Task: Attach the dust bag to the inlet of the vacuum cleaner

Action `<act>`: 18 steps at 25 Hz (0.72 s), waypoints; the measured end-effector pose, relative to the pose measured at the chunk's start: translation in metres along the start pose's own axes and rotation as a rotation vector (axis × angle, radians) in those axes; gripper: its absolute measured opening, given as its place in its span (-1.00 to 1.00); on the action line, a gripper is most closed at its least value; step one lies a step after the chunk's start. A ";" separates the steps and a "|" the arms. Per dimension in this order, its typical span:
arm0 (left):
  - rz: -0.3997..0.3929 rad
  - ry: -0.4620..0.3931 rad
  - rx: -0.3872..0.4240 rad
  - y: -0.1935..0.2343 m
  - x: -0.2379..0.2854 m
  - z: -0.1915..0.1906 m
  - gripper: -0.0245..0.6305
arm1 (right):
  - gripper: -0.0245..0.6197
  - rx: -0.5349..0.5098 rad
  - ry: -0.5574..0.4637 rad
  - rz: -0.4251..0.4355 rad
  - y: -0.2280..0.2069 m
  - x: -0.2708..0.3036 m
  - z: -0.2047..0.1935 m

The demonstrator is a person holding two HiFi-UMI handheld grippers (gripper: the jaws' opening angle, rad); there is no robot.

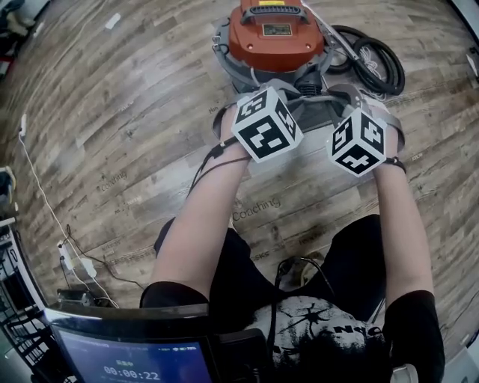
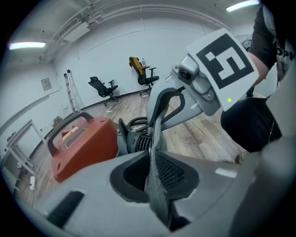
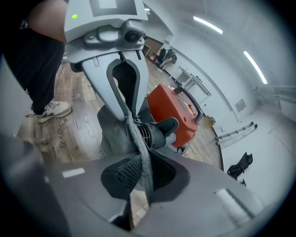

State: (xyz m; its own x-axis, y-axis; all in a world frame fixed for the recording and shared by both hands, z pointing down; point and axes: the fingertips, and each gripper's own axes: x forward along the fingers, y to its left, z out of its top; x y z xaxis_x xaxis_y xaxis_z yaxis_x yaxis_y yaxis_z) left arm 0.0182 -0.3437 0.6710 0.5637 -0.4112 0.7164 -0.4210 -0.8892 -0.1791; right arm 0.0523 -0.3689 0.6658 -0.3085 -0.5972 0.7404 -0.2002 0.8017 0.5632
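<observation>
Left gripper [image 2: 154,155]: jaws pinched on a fold of the grey dust bag [image 2: 157,203]. Right gripper [image 3: 139,157]: jaws likewise clamped on the bag fabric. Bag hangs between both, just beside the black ribbed inlet [image 3: 155,131] of the orange vacuum cleaner [image 1: 275,34] on the wood floor [image 1: 135,112].

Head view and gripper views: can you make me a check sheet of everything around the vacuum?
Surface: wood-look floor, printed marks on it.
Job's things: orange vacuum on the floor; grey dust bag held up by its black inlet; attached or not, can't tell.
Clutter: one small white scrap far off.
Grippers: left gripper and right gripper, both shut on the dust bag.
Cables: black hose coiled beside the vacuum; white cable running to a power strip.
Surroundings: office chairs, ladder, screen.
</observation>
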 end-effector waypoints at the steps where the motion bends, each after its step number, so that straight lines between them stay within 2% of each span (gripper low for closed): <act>1: -0.006 -0.004 -0.016 0.000 0.000 -0.005 -0.82 | -0.81 -0.030 0.006 -0.002 0.000 0.001 0.004; 3: -0.006 -0.005 -0.028 -0.001 0.002 -0.011 -0.82 | -0.81 -0.047 0.009 -0.012 0.002 0.002 0.007; 8: 0.039 0.012 0.026 -0.001 0.009 -0.004 -0.82 | -0.82 0.140 -0.042 -0.007 0.007 0.006 -0.008; 13: 0.071 0.012 0.067 0.002 0.010 0.011 -0.78 | -0.83 0.225 -0.052 0.010 0.011 0.014 -0.023; 16: 0.070 -0.003 0.081 0.002 0.008 0.018 -0.78 | -0.84 0.192 -0.021 0.014 0.009 0.015 -0.028; 18: 0.056 -0.008 0.049 0.004 0.006 0.014 -0.78 | -0.84 0.144 -0.016 0.012 0.005 0.010 -0.021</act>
State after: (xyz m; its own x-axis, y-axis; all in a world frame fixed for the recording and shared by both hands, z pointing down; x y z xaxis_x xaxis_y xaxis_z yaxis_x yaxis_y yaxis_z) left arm 0.0299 -0.3524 0.6651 0.5457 -0.4617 0.6993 -0.4166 -0.8735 -0.2517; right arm 0.0681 -0.3716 0.6838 -0.3262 -0.5877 0.7404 -0.3272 0.8050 0.4948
